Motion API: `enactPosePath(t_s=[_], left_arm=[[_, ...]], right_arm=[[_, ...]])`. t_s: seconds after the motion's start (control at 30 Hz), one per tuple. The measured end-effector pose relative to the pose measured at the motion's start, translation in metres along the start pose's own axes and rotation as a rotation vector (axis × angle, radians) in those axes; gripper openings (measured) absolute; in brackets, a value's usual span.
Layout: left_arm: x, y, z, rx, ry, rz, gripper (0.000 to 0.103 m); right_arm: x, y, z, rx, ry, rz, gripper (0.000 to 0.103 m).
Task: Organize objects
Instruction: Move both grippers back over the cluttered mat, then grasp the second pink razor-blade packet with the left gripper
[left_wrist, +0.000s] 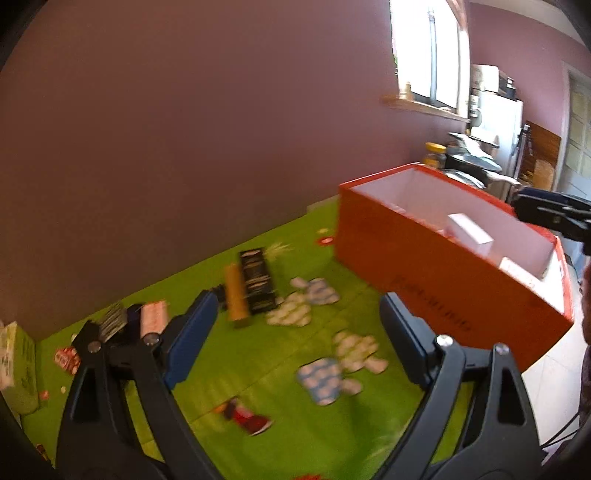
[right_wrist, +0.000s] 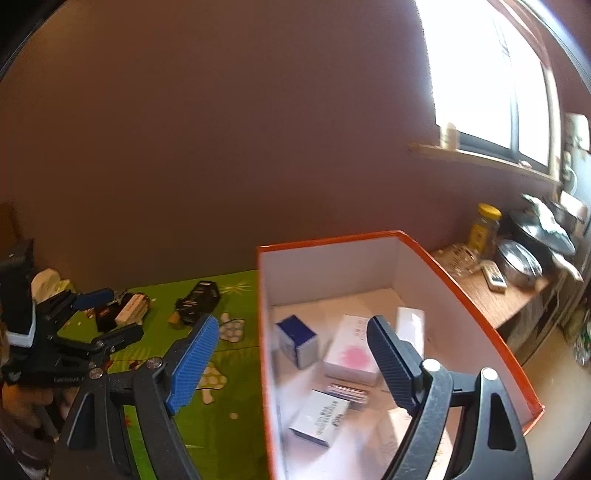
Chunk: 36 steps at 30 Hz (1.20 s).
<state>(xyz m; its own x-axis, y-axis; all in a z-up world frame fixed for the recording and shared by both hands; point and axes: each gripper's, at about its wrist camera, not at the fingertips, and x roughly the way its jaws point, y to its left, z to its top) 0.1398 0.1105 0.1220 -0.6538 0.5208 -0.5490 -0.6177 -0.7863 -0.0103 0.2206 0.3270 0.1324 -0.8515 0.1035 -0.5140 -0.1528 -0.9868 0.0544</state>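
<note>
Both grippers empty, fingers (left_wrist: 192, 332) spread: steer left gripper (left_wrist: 295, 332) over brown tube (left_wrist: 236, 299) ahead, straddle squarely, then pinch.

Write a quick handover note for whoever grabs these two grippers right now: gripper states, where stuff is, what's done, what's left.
Left gripper: open, nothing between the pads, over the green mat.
Right gripper: open and empty, above the near rim of the orange box.
Done: several small cartons already lie in the box, including a blue and white carton and a white one with a pink print.
Left: the black box, the tan tube beside it, and a few small packs at the mat's far left are still out.
</note>
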Motion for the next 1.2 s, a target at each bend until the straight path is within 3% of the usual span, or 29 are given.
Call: enactPosePath(t_s=[0.23,0.53,0.97,1.2], left_arm=[[-0.013,0.066,-0.024,-0.071,0.028,0.095,0.091],[-0.028,0.156,-0.051,-0.194,0.074,0.205,0.091],[0.003,0.252,-0.085,-0.252,0.314,0.311,0.091],[0.03,0.289,-0.1,-0.245,0.379,0.36,0.091]], right_arm=[[0.008,0.051,-0.002,-0.079,0.015,0.117,0.084],[0.041,0.104,-0.01,-0.136,0.089,0.195,0.084],[0.129,0.151,-0.009,-0.135,0.195,0.2,0.084],[0.181,0.157,-0.012,-0.12,0.253,0.17,0.084]])
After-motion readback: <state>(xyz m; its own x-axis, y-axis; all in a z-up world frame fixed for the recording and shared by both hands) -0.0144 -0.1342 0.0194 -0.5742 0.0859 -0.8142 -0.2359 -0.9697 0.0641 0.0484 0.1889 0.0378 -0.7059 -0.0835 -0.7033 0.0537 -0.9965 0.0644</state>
